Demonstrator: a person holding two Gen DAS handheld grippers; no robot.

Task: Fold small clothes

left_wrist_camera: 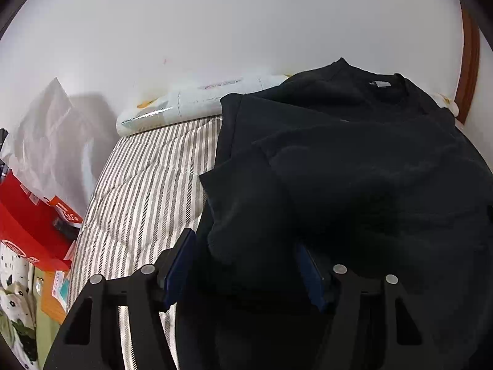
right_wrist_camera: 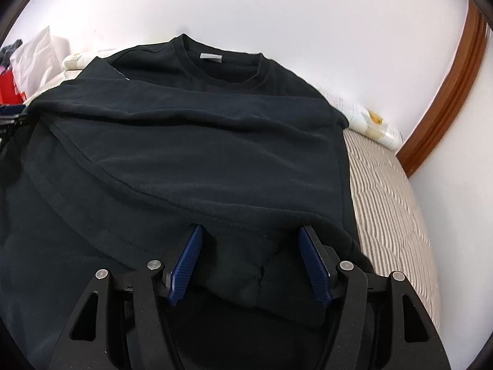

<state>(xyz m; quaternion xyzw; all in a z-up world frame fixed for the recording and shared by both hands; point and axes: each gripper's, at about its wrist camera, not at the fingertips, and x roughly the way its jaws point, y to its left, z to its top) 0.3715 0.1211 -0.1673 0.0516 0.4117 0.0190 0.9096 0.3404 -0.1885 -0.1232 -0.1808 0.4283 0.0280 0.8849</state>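
A black T-shirt (right_wrist_camera: pixel 191 141) lies spread on a striped bed cover (left_wrist_camera: pixel 144 178), its collar at the far end toward the white wall (left_wrist_camera: pixel 215 24), so its long axis runs from the grippers to the wall. A small pale neck label (right_wrist_camera: pixel 211 56) sits inside the collar; any print on it is too small to read. One side of the shirt is folded over across the body, its hemmed edge running diagonally in the right wrist view.

The left wrist view alone shows the bed's left side: a red box (left_wrist_camera: pixel 27 225) with white lettering too blurred to read, a crumpled white bag (left_wrist_camera: pixel 46 129), and a long printed white package (left_wrist_camera: pixel 197 98) lying along the wall, its writing illegible. The right wrist view alone shows a curved brown wooden frame (right_wrist_camera: pixel 446 92) at the right and bare striped cover beside the shirt's right edge.

The left gripper (left_wrist_camera: pixel 245 256) has its blue pads spread wide, with a bunched fold of the near hem lying between them; whether they touch it cannot be told. The right gripper (right_wrist_camera: pixel 251 246) is likewise wide open, its ribbed blue pads (right_wrist_camera: pixel 185 265) straddling near-edge cloth without pinching it.
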